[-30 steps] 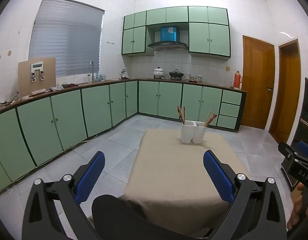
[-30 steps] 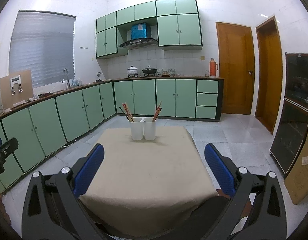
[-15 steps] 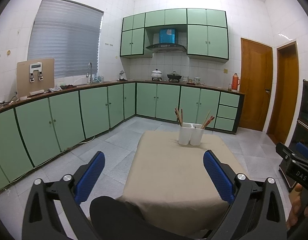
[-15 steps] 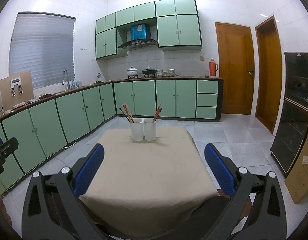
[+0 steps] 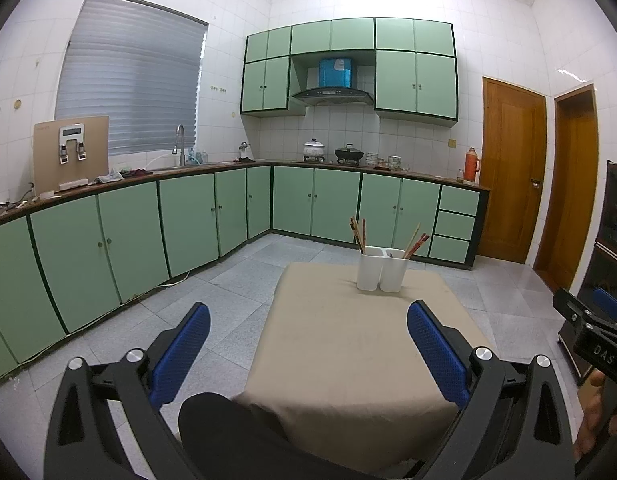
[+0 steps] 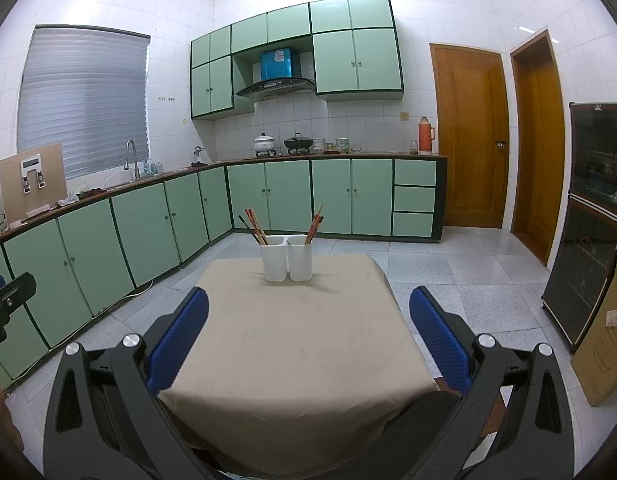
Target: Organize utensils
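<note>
Both tongs spread wide, nothing held: left tongs (image 5: pixel 308 344) and right tongs (image 6: pixel 308 332) hover at the near edge of the tabletop (image 6: pixel 292 344), well short of the work. A dark knee or sleeve sits just below the left tongs, can't tell which.

Tabletop is covered in a loose beige cloth (image 5: pixel 348 360), bare up to the far end. There, two white cups (image 6: pixel 286 258) stand touching side by side, with chopsticks (image 6: pixel 254 222) in the left cup and more chopsticks (image 6: pixel 316 222) in the right, all leaning outward.

Risks as I judge them:
- Cups look tall, narrow and light. A sideways tug on a leaning stick could tip one, and it would knock its neighbour.
- Sticks are thin and bunched. Wide pads may grab several or let one slip.
- Cloth can drag if the tongs scrape it, shifting the cups toward the far edge.
- Long reach from here, so depth is easy to misjudge.
</note>
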Demonstrator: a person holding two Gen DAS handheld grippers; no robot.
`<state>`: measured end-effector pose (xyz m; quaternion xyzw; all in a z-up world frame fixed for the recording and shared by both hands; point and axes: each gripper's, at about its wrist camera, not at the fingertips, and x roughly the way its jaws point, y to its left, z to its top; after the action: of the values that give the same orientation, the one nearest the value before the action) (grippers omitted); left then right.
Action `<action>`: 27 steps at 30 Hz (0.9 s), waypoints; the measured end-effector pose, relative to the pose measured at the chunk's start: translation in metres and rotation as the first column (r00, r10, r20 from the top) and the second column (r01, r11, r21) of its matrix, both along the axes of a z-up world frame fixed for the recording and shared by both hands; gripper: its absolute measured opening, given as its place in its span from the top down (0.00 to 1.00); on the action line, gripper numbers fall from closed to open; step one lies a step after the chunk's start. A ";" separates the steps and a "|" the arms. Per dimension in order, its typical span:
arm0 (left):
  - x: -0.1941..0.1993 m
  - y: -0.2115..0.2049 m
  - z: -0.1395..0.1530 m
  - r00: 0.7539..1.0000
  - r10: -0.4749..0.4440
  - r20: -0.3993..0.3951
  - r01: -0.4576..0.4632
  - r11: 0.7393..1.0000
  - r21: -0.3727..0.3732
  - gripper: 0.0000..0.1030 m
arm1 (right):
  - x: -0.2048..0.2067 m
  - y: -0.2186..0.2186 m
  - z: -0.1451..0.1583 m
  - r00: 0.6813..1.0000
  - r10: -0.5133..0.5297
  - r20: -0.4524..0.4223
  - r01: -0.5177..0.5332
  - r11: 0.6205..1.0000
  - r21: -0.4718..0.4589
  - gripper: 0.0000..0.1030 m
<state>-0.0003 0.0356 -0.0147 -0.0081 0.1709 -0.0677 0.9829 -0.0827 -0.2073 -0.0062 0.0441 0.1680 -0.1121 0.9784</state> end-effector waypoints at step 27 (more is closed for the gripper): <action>0.000 -0.002 0.002 1.000 -0.003 0.000 0.003 1.000 -0.002 0.06 | -0.001 -0.001 0.000 1.000 -0.002 -0.001 0.002 1.000 0.003 0.05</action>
<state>-0.0007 0.0341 -0.0126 -0.0087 0.1708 -0.0691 0.9828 -0.0833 -0.2079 -0.0062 0.0457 0.1686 -0.1129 0.9781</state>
